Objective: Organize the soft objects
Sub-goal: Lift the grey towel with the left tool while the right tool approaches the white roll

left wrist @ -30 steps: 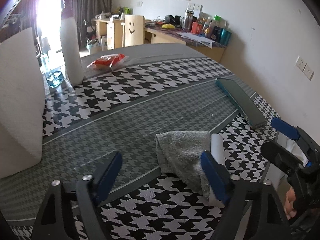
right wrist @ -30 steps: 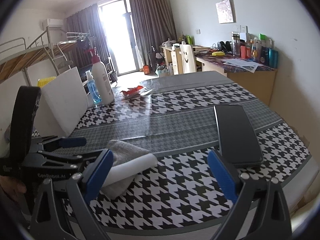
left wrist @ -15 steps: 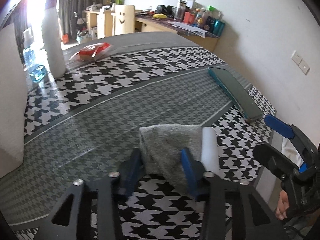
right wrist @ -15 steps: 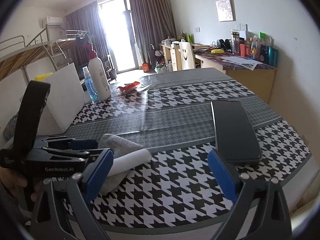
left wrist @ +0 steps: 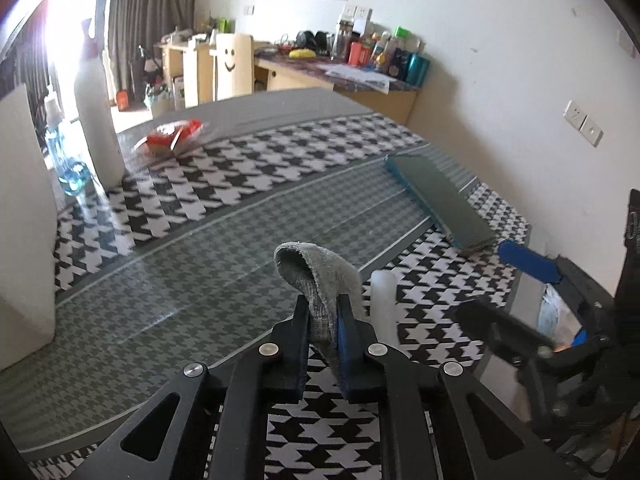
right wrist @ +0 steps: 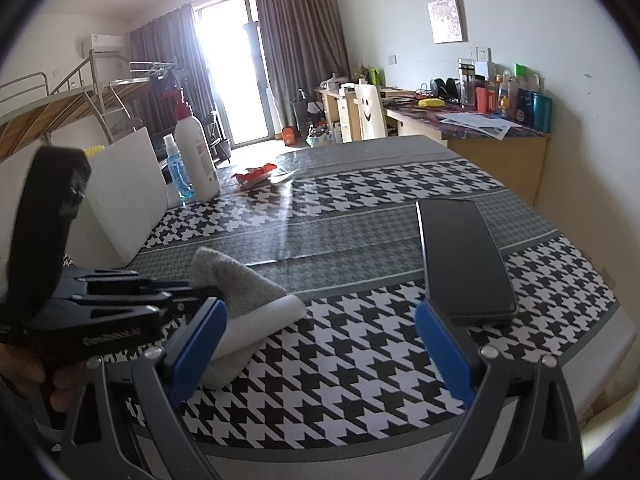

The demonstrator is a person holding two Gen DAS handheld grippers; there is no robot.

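Two grippers over houndstooth-covered table [right wrist: 360,360]. Left gripper [left wrist: 323,320] jaws clamped on grey fluffy cloth [left wrist: 320,280], lifted edge, beside white foam roll [left wrist: 382,300]. Right gripper [right wrist: 320,344] jaws wide, holding nothing.

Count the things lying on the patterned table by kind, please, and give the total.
Grey cloth: 1
White roll: 1
Bottles: 2
Phone: 1
Red packet: 1
White foam block: 1
Total: 7
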